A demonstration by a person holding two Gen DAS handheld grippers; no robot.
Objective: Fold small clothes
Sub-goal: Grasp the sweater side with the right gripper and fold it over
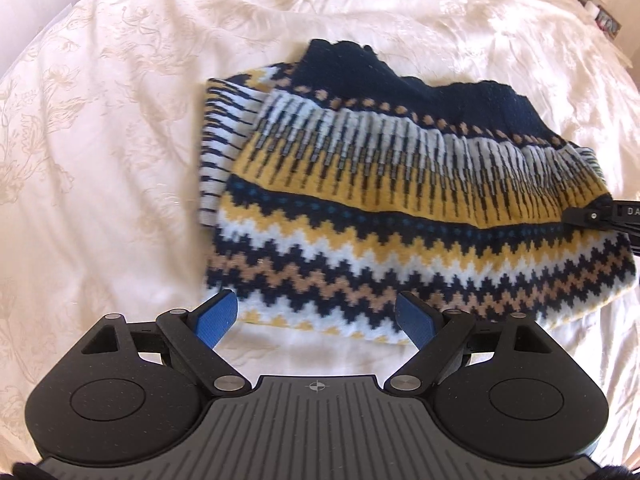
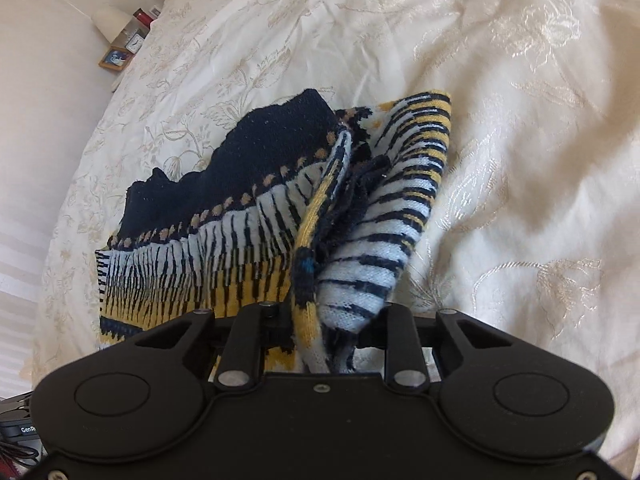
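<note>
Knitted garment (image 1: 400, 208), navy, yellow and white zigzag, lies part-folded on the cream bedspread (image 1: 100, 160). Its long axis runs across my left view, side to side; navy band on the far edge, zigzag hem on the near edge.

Right gripper (image 2: 320, 320): fingers closed on a bunched edge of the knit, at the garment's right end. The cloth rises out of the jaws in a pinched ridge, with a striped flap hanging off to the right. In the left view the tip of that gripper (image 1: 592, 216) shows at the knit's right side.

Left gripper (image 1: 316, 312): blue pads (image 1: 218, 316) spread wide, nothing between them. It sits just short of the near hem, which lies straight ahead of the fingers, toward the left half.

Judgement: the left gripper is nearer the free hem corner; the next pinch probably goes forward and slightly left.
</note>
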